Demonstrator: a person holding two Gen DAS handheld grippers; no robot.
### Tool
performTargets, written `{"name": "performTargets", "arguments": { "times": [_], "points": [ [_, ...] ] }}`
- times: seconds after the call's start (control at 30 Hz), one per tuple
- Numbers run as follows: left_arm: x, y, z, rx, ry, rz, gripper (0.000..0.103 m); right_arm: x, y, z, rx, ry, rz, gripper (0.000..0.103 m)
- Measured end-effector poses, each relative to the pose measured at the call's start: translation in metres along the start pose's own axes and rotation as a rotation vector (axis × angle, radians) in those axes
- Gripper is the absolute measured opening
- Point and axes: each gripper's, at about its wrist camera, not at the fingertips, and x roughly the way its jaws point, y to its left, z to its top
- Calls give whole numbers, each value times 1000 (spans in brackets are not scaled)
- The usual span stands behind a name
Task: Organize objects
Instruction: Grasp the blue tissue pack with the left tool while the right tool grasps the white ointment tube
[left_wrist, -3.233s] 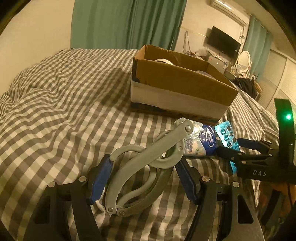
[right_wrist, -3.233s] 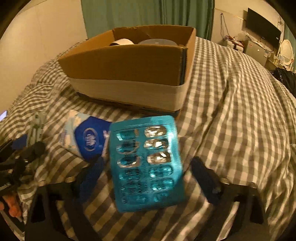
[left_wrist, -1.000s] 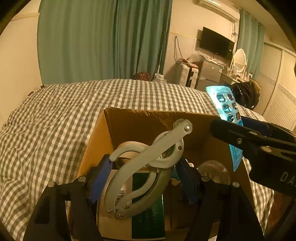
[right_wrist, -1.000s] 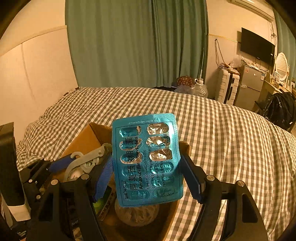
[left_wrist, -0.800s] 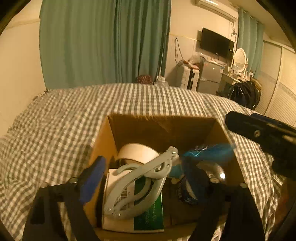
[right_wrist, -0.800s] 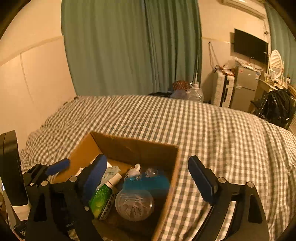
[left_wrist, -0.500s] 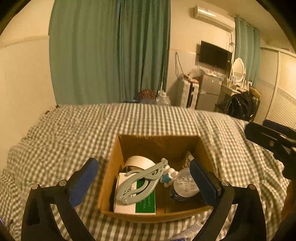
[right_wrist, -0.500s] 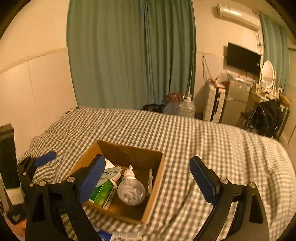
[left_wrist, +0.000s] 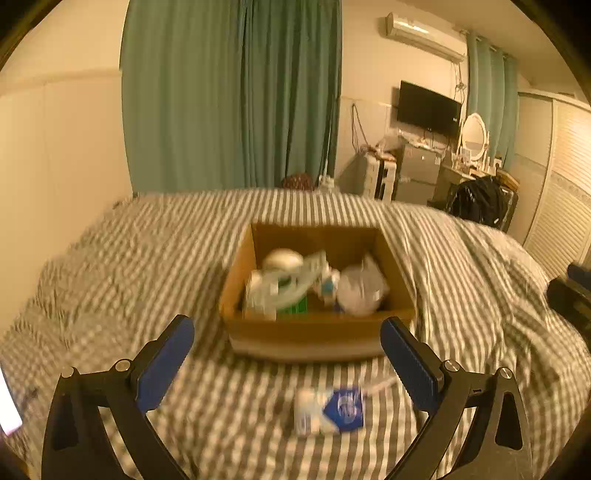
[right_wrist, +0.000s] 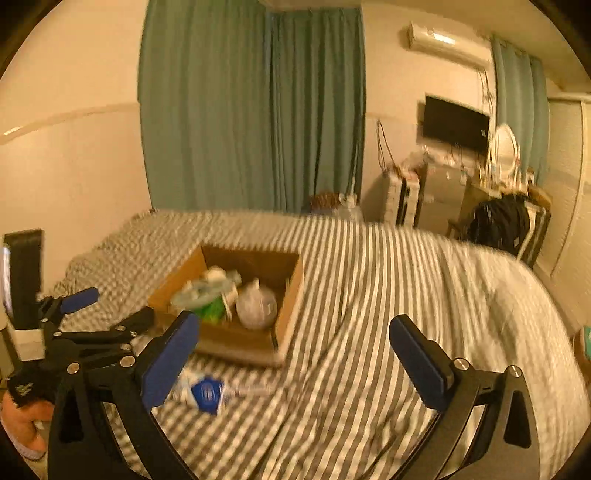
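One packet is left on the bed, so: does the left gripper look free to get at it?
Probably yes: the left gripper is open and empty, and the blue-and-white packet lies uncovered in front of the box.

A brown cardboard box (left_wrist: 317, 325) sits on the grey-and-white checked bedcover (left_wrist: 147, 258), a blue-and-white packet (left_wrist: 328, 410) lies in front of the box, teal curtains (left_wrist: 232, 92) hang behind it, and both black tools (left (left_wrist: 286, 360), right (right_wrist: 295, 360)) carry blue pads (left_wrist: 406, 362).
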Motion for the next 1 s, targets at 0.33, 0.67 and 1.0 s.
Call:
{"name": "performTargets", "arguments": {
  "times": [0.33, 0.67, 1.0],
  "points": [
    [51, -20, -94, 74, 118, 11, 103, 89, 1, -95, -69, 211, -114, 103],
    [99, -37, -108, 67, 192, -64, 102, 112, -17, -108, 8, 263, -132, 103],
    [87, -11, -100, 31, 227, -148, 75, 108, -5, -107, 31, 235, -159, 103]
  ]
}}
